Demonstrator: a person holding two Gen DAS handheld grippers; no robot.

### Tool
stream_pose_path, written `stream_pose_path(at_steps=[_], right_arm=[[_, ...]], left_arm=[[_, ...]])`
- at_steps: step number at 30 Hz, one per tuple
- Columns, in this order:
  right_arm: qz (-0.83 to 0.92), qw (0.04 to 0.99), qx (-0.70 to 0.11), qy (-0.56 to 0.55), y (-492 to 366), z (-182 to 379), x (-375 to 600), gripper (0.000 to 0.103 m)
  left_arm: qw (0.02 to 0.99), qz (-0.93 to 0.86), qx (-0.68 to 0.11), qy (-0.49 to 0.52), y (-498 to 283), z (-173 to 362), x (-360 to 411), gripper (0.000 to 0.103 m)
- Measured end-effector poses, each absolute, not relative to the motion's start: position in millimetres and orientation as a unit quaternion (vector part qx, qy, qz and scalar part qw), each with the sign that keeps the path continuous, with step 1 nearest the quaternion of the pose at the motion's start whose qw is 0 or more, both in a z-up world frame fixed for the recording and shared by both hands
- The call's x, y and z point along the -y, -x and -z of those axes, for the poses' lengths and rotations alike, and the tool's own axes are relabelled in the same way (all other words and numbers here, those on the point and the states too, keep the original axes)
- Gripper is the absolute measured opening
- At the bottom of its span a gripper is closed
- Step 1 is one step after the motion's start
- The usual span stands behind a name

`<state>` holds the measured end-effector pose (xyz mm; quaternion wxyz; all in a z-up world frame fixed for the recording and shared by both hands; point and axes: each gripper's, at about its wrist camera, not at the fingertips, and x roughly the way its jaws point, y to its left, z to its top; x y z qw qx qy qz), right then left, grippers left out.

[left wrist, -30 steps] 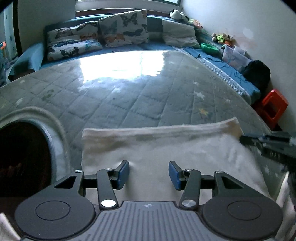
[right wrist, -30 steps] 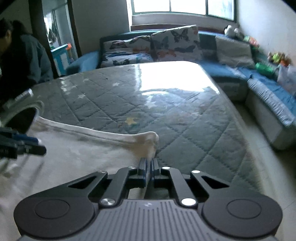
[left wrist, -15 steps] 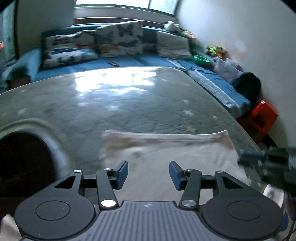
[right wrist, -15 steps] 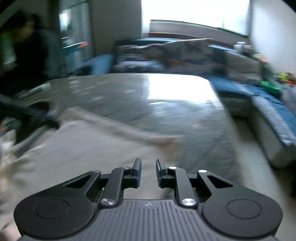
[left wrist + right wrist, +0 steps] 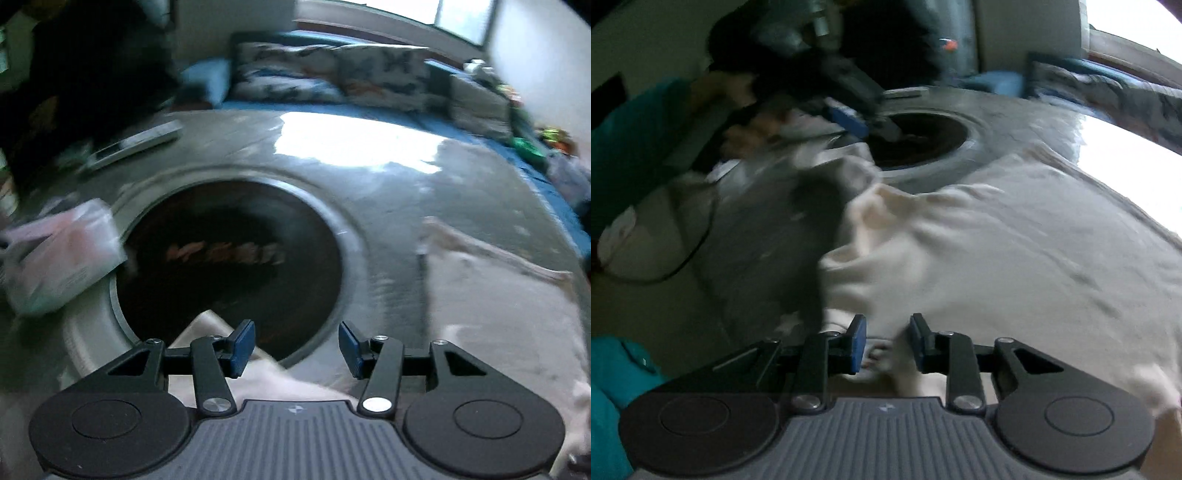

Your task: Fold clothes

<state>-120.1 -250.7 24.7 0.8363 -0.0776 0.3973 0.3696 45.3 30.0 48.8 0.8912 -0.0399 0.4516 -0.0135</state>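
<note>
left gripper (image 5: 296, 344): jaws spread wide, nothing gripped, aimed at the dark round hole (image 5: 229, 266)
right gripper (image 5: 884, 343): jaws parted, nothing clamped
cream cloth garment (image 5: 1015, 251): spread across centre-right of the right wrist frame, pretty blurred

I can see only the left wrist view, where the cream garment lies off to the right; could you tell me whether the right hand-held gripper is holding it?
Observer: No. The right hand-held gripper is open, jaws apart, over the near edge of the cream garment.
Operator: Thank you. Does the garment lie flat on that side?
Observer: Not quite. In the right wrist view its left edge is bunched into folds near the round opening.
Operator: Is anything else close by?
Observer: A teal cloth shows in the lower left corner of that view, apart from the garment.
</note>
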Motion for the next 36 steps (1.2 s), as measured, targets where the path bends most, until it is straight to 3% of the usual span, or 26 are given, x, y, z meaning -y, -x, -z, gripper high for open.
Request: stream_pose_path(at_steps=[11,14,18,21,25,28,36], right_arm=[[-0.383,0.84,-0.368,0.106,121.1,-43.4,235.0,0.026],[-0.389,0.838,-0.367,0.108,121.2,-42.6,233.2,0.027],[-0.391,0.836,-0.368,0.112,122.8,-40.0,230.5,0.027],[-0.391,0.837,-0.366,0.113,121.8,-39.5,228.0,0.027],[-0.396,0.836,-0.362,0.112,117.4,-40.5,222.2,0.028],[-0.404,0.834,-0.36,0.106,110.4,-40.2,214.1,0.034],[-0.422,0.819,-0.376,0.101,94.6,-16.1,177.6,0.035]], left_arm=[[0.876,-0.05,-0.478,0.035,-48.1,-19.5,-38.5,0.053],[0.881,-0.056,-0.47,0.016,-46.4,-17.3,-36.3,0.043],[0.885,-0.059,-0.462,0.012,-45.4,-17.6,-39.4,0.012],[0.891,-0.052,-0.45,0.022,-40.0,-21.4,-42.9,0.006],[0.903,-0.042,-0.425,0.036,-29.5,-31.1,-47.4,0.006],[0.912,-0.026,-0.406,0.052,-21.4,-42.8,-53.7,0.006],[0.925,0.001,-0.368,0.093,-5.7,-64.4,-77.8,0.006]])
